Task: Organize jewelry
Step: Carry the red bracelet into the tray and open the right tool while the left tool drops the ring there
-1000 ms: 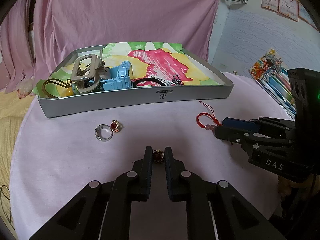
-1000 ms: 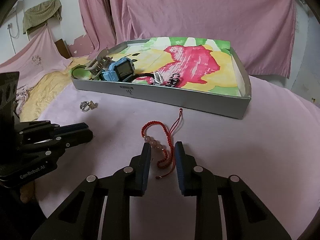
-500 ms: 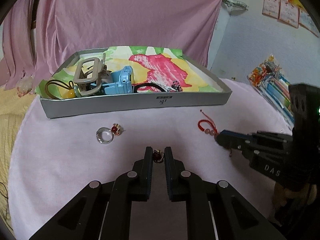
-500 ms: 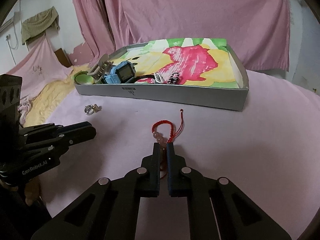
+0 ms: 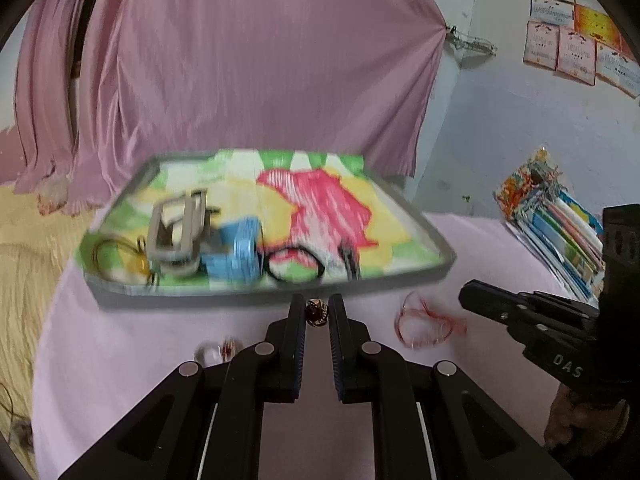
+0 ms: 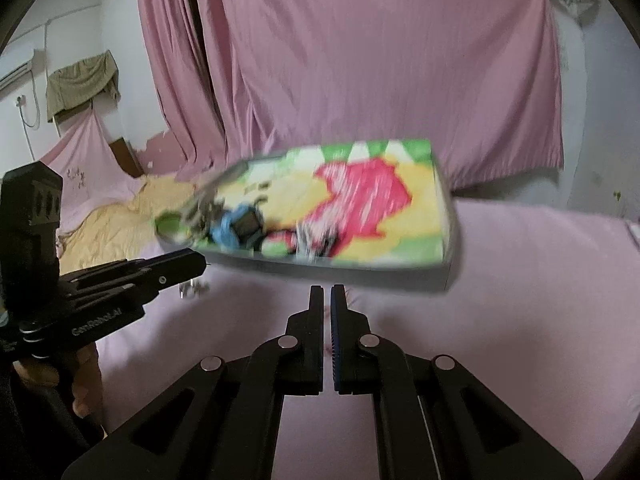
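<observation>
The desk (image 5: 120, 344), round and draped in pink cloth, carries everything, and the grey tray (image 5: 248, 292) with its bright paper lining sits toward the far side. Both wrist views are smeared with motion now, where a second ago they were sharp: both grippers have lifted off the cloth and are heading for the tray.

Inside the tray lie a beige hair claw (image 5: 176, 232), a blue watch (image 5: 236, 256) and a black hair band (image 5: 294, 266), all blurred. The right gripper (image 6: 326, 300) has its fingers (image 6: 317, 320) pressed nearly together; half a second ago they pinched the red string bracelet (image 5: 424, 320), and from the left wrist view it trails just beyond their tips, so it is probably held, though the right wrist view shows only a faint red streak there. The left gripper (image 5: 317, 312) is clamped on a small red-stone ring (image 5: 316, 312), which sits between its fingers (image 5: 297, 320) clear of the cloth and right before the tray's near wall.

Two small pieces (image 5: 218, 350), a clear ring and a red-stone one, remain on the cloth near the left gripper. Judging by this, two pickups have succeeded and only the drops into the tray remain for them; the leftover pair comes after.
</observation>
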### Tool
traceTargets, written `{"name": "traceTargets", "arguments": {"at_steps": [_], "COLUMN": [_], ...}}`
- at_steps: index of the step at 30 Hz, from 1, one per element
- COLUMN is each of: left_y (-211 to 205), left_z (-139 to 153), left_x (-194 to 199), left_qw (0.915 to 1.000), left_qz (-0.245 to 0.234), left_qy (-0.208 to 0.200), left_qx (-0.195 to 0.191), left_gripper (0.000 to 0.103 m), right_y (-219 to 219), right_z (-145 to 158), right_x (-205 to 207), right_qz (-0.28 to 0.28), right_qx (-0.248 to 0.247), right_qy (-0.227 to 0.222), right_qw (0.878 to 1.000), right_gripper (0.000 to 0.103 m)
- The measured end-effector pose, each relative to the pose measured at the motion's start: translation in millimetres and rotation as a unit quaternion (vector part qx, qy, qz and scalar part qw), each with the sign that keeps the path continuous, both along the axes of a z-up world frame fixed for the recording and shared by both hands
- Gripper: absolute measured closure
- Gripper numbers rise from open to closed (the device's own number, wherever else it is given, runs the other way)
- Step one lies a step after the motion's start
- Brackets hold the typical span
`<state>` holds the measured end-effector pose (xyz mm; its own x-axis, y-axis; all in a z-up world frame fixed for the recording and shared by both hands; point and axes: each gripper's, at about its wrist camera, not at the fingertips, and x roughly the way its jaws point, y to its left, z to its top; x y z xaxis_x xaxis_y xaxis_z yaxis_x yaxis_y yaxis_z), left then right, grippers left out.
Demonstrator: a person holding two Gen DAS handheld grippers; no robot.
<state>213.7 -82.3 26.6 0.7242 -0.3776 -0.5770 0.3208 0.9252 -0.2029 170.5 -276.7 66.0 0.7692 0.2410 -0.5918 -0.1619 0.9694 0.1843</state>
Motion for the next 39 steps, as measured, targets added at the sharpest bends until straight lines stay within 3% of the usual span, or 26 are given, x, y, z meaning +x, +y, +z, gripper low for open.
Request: {"name": "traceTargets", "arguments": {"at_steps": [5,18,33,37,39], "left_y": [-4.8,-10.8,-8.1,-7.3,-6.0], "left_z": [9.2,-16.9,-19.2,-19.6,-20.0], "left_x": [18.6,12.6,12.0,12.1,11.8], "left_qw": [1.0000,0.9992,0.9991,0.9991,0.9991], "left_qz": [0.002,-0.014,-0.012,-0.011,-0.009], "left_qy": [-0.008,0.037,0.041,0.042,0.042], "left_qx": [-0.002,0.003,0.000,-0.002,-0.005], "left_gripper": [0.092,0.092,0.092,0.092,0.092], "right_y": [-3.0,-4.8,12.9,20.2,24.7], "right_z": [7.5,-41.6,-45.0,-45.3,-45.3], "right_x": [11.3,21.1,37.1,36.7,34.8], "right_qz": [0.000,0.011,0.034,0.056,0.064], "right_qx": [-0.002,-0.007,-0.053,-0.068,-0.086], "right_qy": [-0.010,0.098,0.117,0.122,0.120], "right_qw": [1.000,0.995,0.991,0.989,0.987], "right_gripper": [0.100,0.095,0.092,0.077,0.076]}}
